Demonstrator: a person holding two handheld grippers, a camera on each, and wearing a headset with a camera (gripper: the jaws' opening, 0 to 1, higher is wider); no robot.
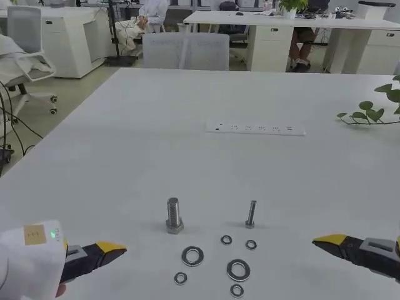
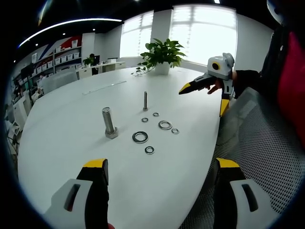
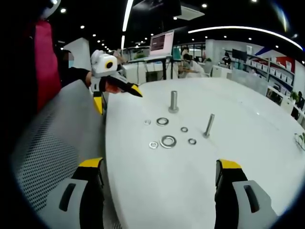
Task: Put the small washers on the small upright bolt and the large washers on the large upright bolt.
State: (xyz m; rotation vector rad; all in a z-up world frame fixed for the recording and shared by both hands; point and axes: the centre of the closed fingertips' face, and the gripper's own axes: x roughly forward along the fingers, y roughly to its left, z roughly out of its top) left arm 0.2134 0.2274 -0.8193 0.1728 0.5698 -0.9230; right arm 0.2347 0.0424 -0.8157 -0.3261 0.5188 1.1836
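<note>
**Head view: both tongs apart, washers loose on the bench**

Left tongs (image 1: 119,250) sit at 8 o'clock of the washer cluster and right tongs (image 1: 320,240) at 3 o'clock, both well apart from the parts. Each gripper view shows its own jaws spread wide over the bench (image 1: 125,156).

All six washers lie flat on the bench.
- small washer (image 1: 236,290) at 5 o'clock of the cluster, nearest
- small washer (image 1: 180,278) at 8 o'clock
- large washer (image 1: 238,270) at 4 o'clock
- large washer (image 1: 192,255) at 10 o'clock
- small washer (image 1: 250,244) at 2 o'clock
- small washer (image 1: 226,239) at 12 o'clock

Just beyond the cluster, the large bolt (image 1: 174,217) is at 11 o'clock and the small bolt (image 1: 250,214) at 1 o'clock. Both stand upright with bare shanks.

Further out at 12 o'clock is a white power strip (image 1: 256,129). Plant (image 1: 375,112) leaves are at 2 o'clock, by the bench's right edge.
</note>
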